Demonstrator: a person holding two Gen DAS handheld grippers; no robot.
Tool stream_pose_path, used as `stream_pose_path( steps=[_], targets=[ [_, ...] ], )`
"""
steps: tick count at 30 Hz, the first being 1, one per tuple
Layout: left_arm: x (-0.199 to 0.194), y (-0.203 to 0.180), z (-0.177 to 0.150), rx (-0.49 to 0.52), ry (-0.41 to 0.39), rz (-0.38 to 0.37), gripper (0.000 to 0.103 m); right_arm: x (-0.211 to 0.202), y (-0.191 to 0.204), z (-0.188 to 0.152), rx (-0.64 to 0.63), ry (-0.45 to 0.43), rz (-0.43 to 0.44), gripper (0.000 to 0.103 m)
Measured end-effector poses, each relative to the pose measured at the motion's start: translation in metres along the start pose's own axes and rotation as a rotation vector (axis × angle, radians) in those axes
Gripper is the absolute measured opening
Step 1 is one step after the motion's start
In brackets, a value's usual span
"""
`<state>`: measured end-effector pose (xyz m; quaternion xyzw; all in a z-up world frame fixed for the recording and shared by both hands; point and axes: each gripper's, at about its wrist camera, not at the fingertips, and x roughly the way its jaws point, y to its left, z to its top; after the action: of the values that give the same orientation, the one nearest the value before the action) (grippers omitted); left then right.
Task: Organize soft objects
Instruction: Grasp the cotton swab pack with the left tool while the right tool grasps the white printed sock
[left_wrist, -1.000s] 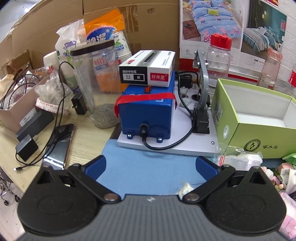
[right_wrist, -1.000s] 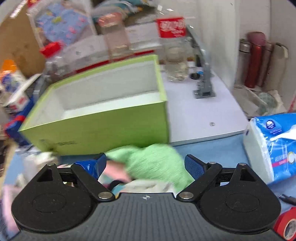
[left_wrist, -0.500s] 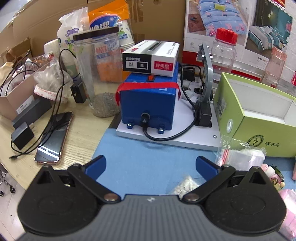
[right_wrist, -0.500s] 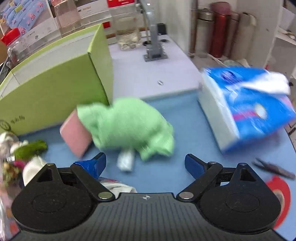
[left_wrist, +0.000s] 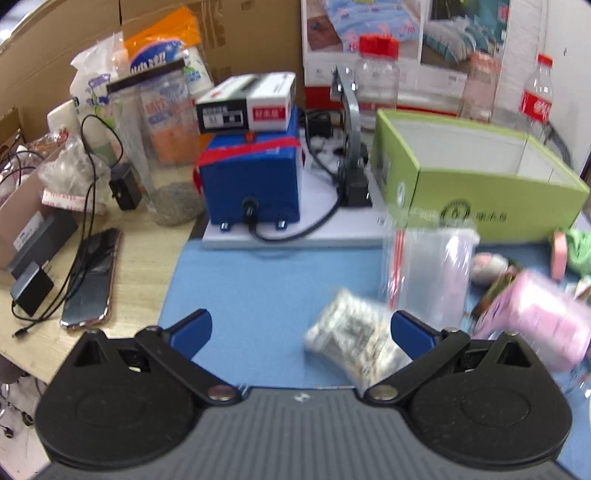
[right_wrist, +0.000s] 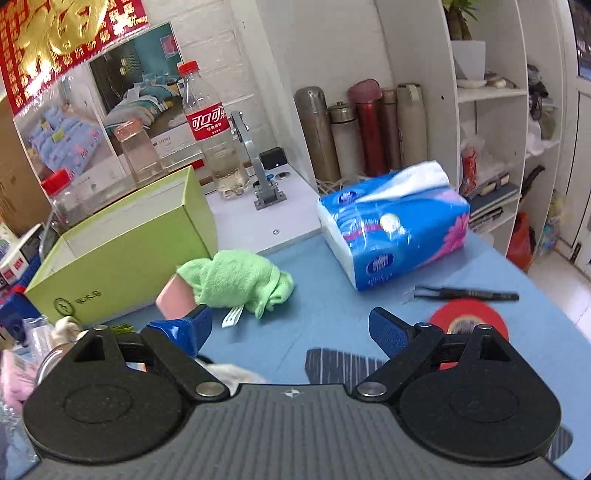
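A green cloth (right_wrist: 236, 280) lies on the blue mat against a pink sponge (right_wrist: 173, 301), beside the open green box (right_wrist: 122, 258). A blue tissue pack (right_wrist: 395, 229) lies to its right. My right gripper (right_wrist: 290, 326) is open and empty, in front of the cloth. In the left wrist view, a small crumpled packet (left_wrist: 351, 339), a clear zip bag (left_wrist: 428, 273) and a pink packet (left_wrist: 535, 317) lie on the mat by the green box (left_wrist: 480, 184). My left gripper (left_wrist: 301, 330) is open and empty, the packet just inside its right finger.
A blue device (left_wrist: 255, 181) with a boxed item on top stands on a white base. A phone (left_wrist: 92, 277), cables and a clear jar (left_wrist: 155, 147) lie left. Red tape (right_wrist: 469, 317), a black pen (right_wrist: 465, 293), bottles (right_wrist: 212, 136) and flasks (right_wrist: 369, 125) are right.
My right gripper has pulled back and swung right, so the cloth sits farther off and the tissue pack and tape show. My left gripper has swung right, bringing the packets into view.
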<state>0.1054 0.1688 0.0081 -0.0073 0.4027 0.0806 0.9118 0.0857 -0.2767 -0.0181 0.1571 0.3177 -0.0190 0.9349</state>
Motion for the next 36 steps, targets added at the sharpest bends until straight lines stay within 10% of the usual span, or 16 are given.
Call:
stream_pose_path(
  steps=[16,25,36],
  targets=[
    [0.065,-0.003,0.004,-0.178,0.163,-0.057,0.102,0.001,-0.002,-0.015,0.075,0.044,0.048,0.079],
    [0.037,0.052,-0.020,-0.162,0.123,0.037,0.102,0.006,0.001,-0.010,0.091,0.049,0.066,0.079],
    [0.040,0.049,-0.034,-0.379,0.121,0.007,0.102,-0.007,0.007,-0.009,0.055,0.029,0.083,0.079]
  ],
)
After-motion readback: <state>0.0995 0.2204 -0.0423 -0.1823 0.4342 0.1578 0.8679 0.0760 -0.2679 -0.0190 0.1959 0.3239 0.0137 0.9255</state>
